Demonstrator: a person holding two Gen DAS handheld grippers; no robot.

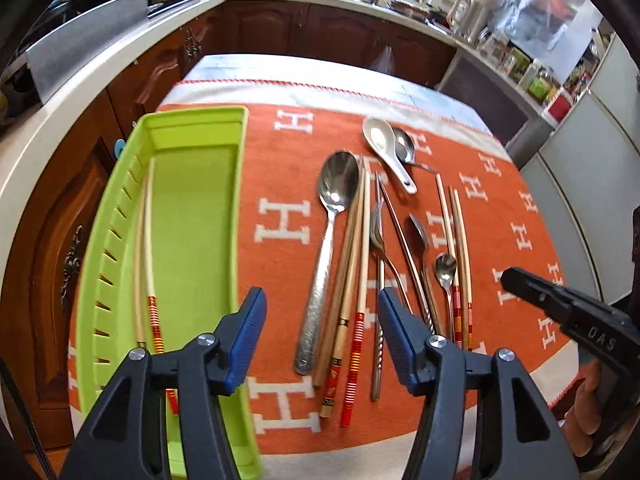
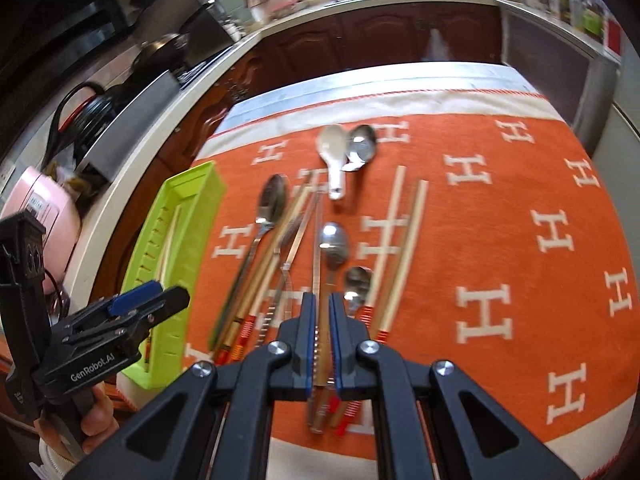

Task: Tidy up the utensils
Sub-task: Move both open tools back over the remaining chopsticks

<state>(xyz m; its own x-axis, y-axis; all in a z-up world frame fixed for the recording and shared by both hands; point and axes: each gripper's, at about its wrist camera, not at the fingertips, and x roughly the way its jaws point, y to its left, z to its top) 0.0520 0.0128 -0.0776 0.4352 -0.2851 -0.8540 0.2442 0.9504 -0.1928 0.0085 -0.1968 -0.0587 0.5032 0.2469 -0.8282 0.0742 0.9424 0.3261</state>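
Note:
A lime green tray [image 1: 192, 208] lies at the left of the orange cloth [image 1: 280, 152] and holds one pair of chopsticks [image 1: 146, 248]. Beside it lie a large steel spoon [image 1: 330, 240], wooden chopsticks [image 1: 352, 272], a fork [image 1: 378, 240], steel chopsticks [image 1: 404, 248], small spoons [image 1: 445, 272] and a white ceramic spoon [image 1: 386, 148]. My left gripper [image 1: 322, 340] is open and empty above the tray's right edge. My right gripper [image 2: 323, 320] is nearly shut just above the steel chopstick [image 2: 318, 248]; a narrow gap shows and contact is unclear. The left gripper [image 2: 148, 300] also shows by the tray [image 2: 180, 224].
The cloth covers a small table [image 1: 320, 64] with wooden kitchen cabinets [image 1: 312, 36] behind and to the left. A white counter [image 2: 168, 120] carries a pink appliance [image 2: 44, 208] and pots. A grey fridge [image 1: 592, 176] stands at the right.

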